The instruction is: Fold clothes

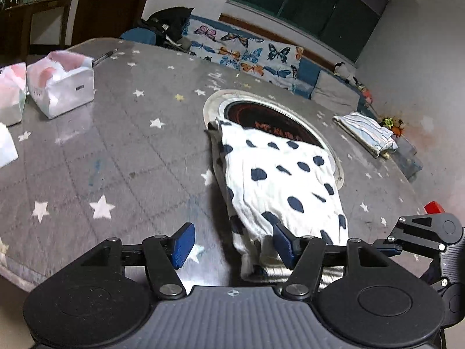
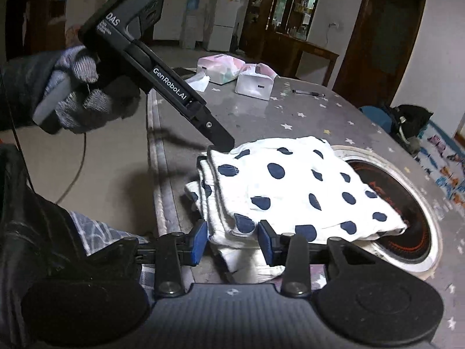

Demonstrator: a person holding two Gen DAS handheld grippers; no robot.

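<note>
We work over a grey table cover [image 1: 116, 151] printed with white stars, in a dim room with a dark window [image 1: 308, 3] and a butterfly-print sofa [image 1: 247, 52] behind. The white cloth with dark blue spots [image 1: 279, 180] lies folded in layers, directly ahead of our left claw [image 1: 232, 242] and partly over a round black hotplate [image 1: 270, 122] set in the table. Our left claw stands apart, its right blue pad touching the cloth's near edge, its left pad over bare table. In the right wrist view our right claw [image 2: 232, 238] is also apart, straddling the near corner of the cloth [image 2: 296, 186] without clamping it. The left claw's tip [image 2: 222, 142] comes down on the far corner there, gripped by a gloved hand [image 2: 78, 93]. Well ahead and left of the left claw sit white bags [image 1: 61, 84]; far right lies a striped folded cloth [image 1: 366, 132].
</note>
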